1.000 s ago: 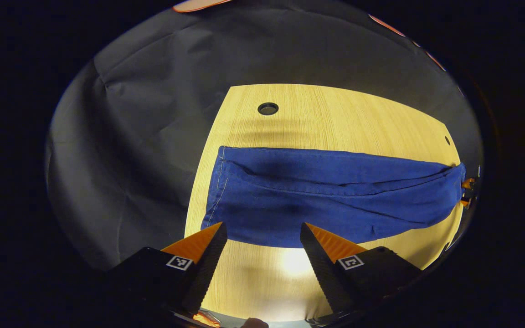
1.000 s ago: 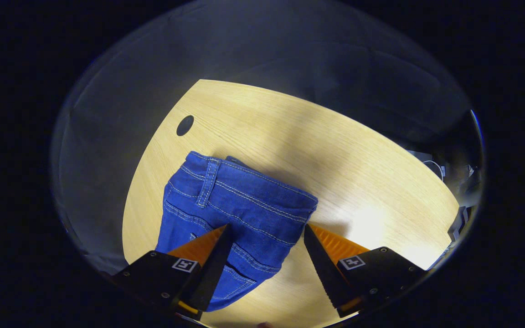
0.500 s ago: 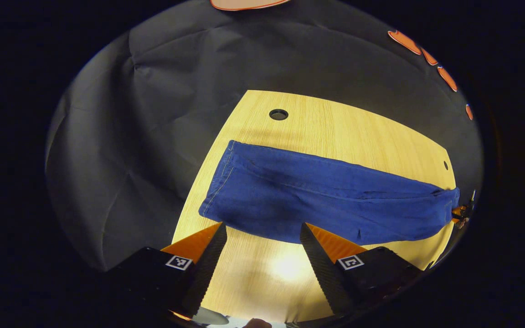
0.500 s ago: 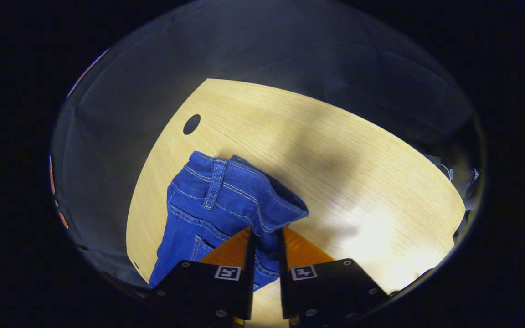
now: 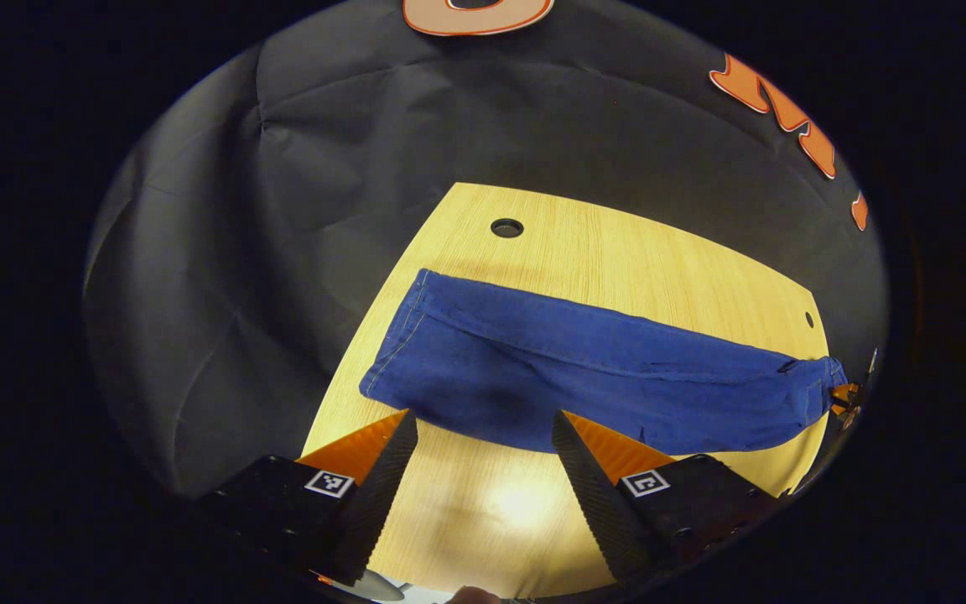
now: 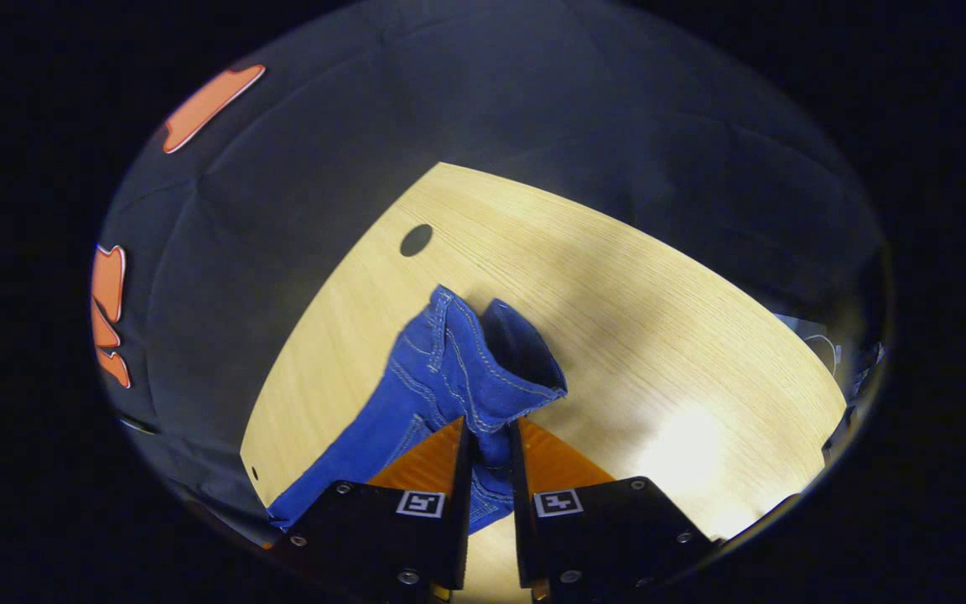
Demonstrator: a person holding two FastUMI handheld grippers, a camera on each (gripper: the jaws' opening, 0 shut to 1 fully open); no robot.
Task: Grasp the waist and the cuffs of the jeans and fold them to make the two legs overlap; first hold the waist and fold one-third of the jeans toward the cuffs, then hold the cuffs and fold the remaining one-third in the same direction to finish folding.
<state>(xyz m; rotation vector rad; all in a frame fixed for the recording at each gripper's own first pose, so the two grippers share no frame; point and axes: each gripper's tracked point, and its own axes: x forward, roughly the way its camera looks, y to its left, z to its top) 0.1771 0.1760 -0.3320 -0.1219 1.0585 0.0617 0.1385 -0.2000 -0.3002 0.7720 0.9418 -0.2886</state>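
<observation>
Blue jeans (image 5: 584, 373) lie stretched across the wooden table (image 5: 617, 252), legs overlapped, cuffs (image 5: 403, 335) at the left end in the left gripper view. My left gripper (image 5: 483, 428) hovers open just in front of the near edge of the legs, nothing between its fingers. In the right gripper view my right gripper (image 6: 488, 432) is shut on the jeans' waist (image 6: 483, 369), which is raised and bunched above the table (image 6: 617, 319). The right gripper (image 5: 845, 396) also appears at the far right of the left gripper view, at the waist end.
The table has a round cable hole (image 5: 506, 227) near its far edge beyond the cuffs, and another hole (image 6: 416, 240) beyond the waist. Black cloth wall surrounds the table. Bare wood lies beyond the jeans and to the right of the waist.
My right gripper closed on the waist and has lifted it, bunching the denim upward. The left gripper stayed open and drew back slightly from the legs.
</observation>
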